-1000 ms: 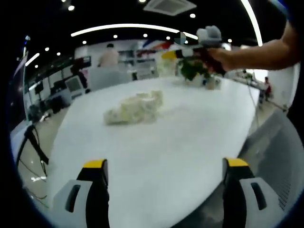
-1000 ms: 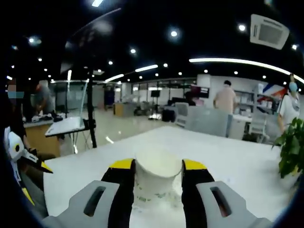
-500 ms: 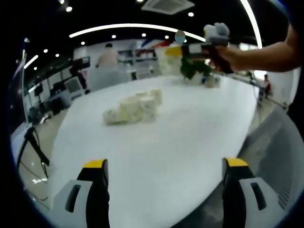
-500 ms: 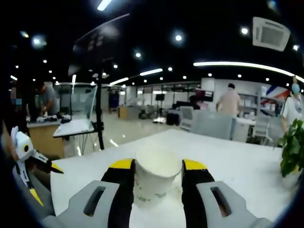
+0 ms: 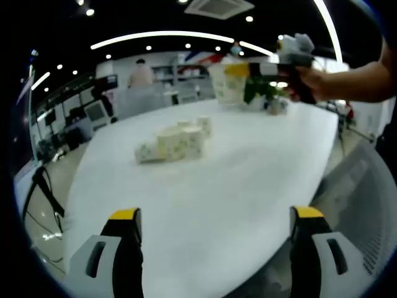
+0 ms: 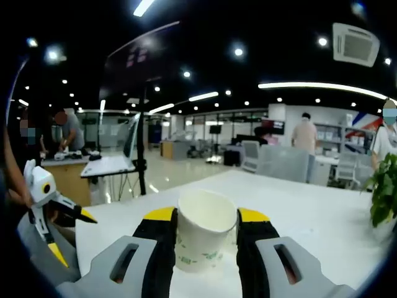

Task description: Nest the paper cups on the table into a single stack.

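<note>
Several white paper cups with green print (image 5: 173,141) lie clustered on the white table (image 5: 211,186), far ahead of my left gripper (image 5: 216,214). Its jaws stand wide open with nothing between them, near the table's front edge. My right gripper (image 6: 200,215) is shut on an upright paper cup (image 6: 201,239) with its open mouth up, held in the air above the table (image 6: 322,217). In the left gripper view the right gripper (image 5: 260,68) comes in at the upper right with the held cup (image 5: 224,84), above and beyond the cluster.
A potted plant (image 5: 267,93) stands at the table's far end; its leaves (image 6: 384,192) show at the right edge. A person's arm (image 5: 353,81) holds the right gripper. The left gripper (image 6: 46,211) shows at the lower left. Desks, chairs and people stand beyond the table.
The right gripper has moved right and slightly up in the left gripper view, carrying the cup. In its own view the cup now sits clear above the table. The left gripper stays still.
</note>
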The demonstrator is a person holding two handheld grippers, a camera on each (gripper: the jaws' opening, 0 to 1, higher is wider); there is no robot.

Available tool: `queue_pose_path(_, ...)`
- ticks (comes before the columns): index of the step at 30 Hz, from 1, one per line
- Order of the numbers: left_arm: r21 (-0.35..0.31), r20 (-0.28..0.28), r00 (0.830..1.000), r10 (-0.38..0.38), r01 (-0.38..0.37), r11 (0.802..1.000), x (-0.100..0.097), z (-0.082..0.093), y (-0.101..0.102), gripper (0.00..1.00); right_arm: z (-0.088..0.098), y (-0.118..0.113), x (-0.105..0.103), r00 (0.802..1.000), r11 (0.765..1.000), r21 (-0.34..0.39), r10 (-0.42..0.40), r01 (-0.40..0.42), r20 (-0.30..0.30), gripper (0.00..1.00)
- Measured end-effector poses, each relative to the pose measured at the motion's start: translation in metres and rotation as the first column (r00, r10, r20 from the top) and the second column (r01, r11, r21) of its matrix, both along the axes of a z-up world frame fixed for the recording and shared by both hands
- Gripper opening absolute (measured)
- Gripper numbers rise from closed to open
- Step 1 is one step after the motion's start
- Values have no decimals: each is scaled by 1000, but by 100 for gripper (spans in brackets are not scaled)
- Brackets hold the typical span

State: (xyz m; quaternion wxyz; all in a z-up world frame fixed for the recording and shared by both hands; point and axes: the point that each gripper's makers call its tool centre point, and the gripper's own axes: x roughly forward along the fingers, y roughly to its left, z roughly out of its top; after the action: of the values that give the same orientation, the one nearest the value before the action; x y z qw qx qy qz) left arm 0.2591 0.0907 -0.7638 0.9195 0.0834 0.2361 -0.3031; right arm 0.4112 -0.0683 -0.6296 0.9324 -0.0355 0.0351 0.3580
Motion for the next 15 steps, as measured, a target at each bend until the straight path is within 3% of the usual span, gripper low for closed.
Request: queue_pose_path(15,2,4,1000,3,-3,1000,0,-1,0,98,-2,15,-26,998,998,-8,62,-62,27,34)
